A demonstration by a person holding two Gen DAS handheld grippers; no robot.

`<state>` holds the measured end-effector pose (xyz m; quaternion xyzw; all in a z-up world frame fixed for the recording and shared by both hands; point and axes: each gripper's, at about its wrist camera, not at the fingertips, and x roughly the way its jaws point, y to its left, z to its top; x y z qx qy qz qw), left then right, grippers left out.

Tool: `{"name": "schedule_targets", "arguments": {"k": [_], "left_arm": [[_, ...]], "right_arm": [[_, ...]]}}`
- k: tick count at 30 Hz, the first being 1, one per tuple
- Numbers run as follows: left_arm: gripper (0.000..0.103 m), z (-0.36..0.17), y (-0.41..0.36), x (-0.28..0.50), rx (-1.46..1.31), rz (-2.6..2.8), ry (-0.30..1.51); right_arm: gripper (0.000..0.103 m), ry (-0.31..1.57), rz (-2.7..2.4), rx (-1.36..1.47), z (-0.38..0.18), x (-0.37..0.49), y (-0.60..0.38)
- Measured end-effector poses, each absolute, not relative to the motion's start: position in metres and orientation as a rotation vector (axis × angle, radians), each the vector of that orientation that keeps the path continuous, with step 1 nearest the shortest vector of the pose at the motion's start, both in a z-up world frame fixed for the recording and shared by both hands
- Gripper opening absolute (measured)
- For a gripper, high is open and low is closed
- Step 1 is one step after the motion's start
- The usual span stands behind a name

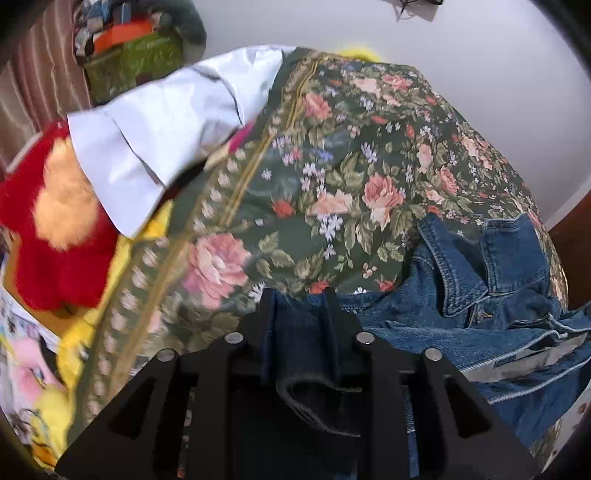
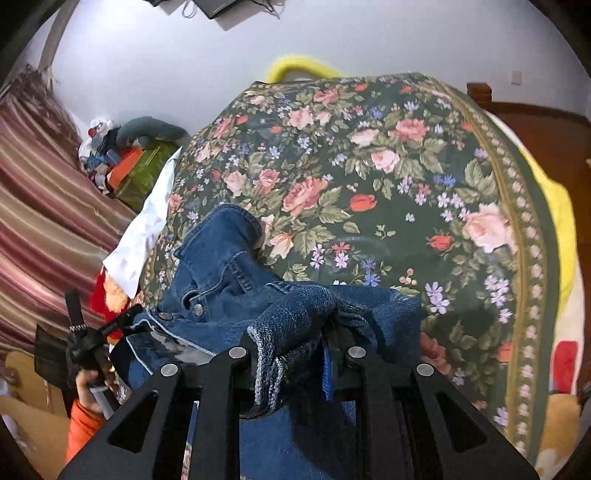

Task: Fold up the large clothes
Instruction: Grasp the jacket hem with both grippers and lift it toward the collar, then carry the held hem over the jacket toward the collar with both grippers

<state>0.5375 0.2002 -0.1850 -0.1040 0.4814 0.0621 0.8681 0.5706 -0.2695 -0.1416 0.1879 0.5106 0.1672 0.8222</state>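
Denim jacket (image 1: 480,295) found bunched on floral bedspread (image 1: 351,155), at its near edge, spread between the two tools. Left gripper (image 1: 299,306) closed down on a dark denim fold, cloth trailing back between the fingers toward the camera; jaws nearly together with only fabric thickness between. Right gripper (image 2: 295,332) likewise clamped on a lighter, frayed denim edge, cloth draped over and between the fingers. In left wrist view, bulk of jacket lay to the right of the left gripper; in right wrist view, bulk lay to the left of the right gripper, collar and snaps (image 2: 197,308) on that side. Long axis judged roughly across, from one gripper to the other, so both equally near; jacket not yet flat, no clean fold visible. Next move judged to depend on drawing the two held points apart along that axis before laying down. Bedspread soft, quilted-looking, likely to drag on denim. White cloth (image 1: 166,122) off the bedspread's far left edge, red plush (image 1: 55,221) beside it, yellow blanket (image 2: 554,221) showing under the bedspread's right border. Striped curtain (image 2: 44,206) left of the bedspread, pale wall (image 2: 332,33) beyond it, green box (image 2: 144,177) with clutter at the far left corner.
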Motion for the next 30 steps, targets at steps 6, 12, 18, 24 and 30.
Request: {"name": "schedule_targets", "arguments": {"k": [6, 12, 18, 24, 30], "left_arm": [[0.053, -0.172, 0.226, 0.525, 0.017, 0.350, 1.014], [0.058, -0.154, 0.224, 0.482, -0.052, 0.178, 0.991], [0.066, -0.140, 0.168, 0.461, -0.041, -0.011, 0.960], [0.072, -0.163, 0.084, 0.463, 0.060, -0.175, 0.984], [0.072, -0.203, 0.029, 0.501, 0.120, -0.065, 0.996]], "right_arm": [[0.015, 1.158, 0.297, 0.498, -0.135, 0.580, -0.288], [0.016, 1.184, 0.179, 0.296, -0.153, 0.572, -0.259], [0.017, 1.153, 0.125, 0.246, -0.161, 0.563, -0.251], [0.017, 1.161, 0.148, 0.312, -0.167, 0.563, -0.260], [0.017, 1.164, 0.173, 0.173, -0.167, 0.563, -0.246]]}}
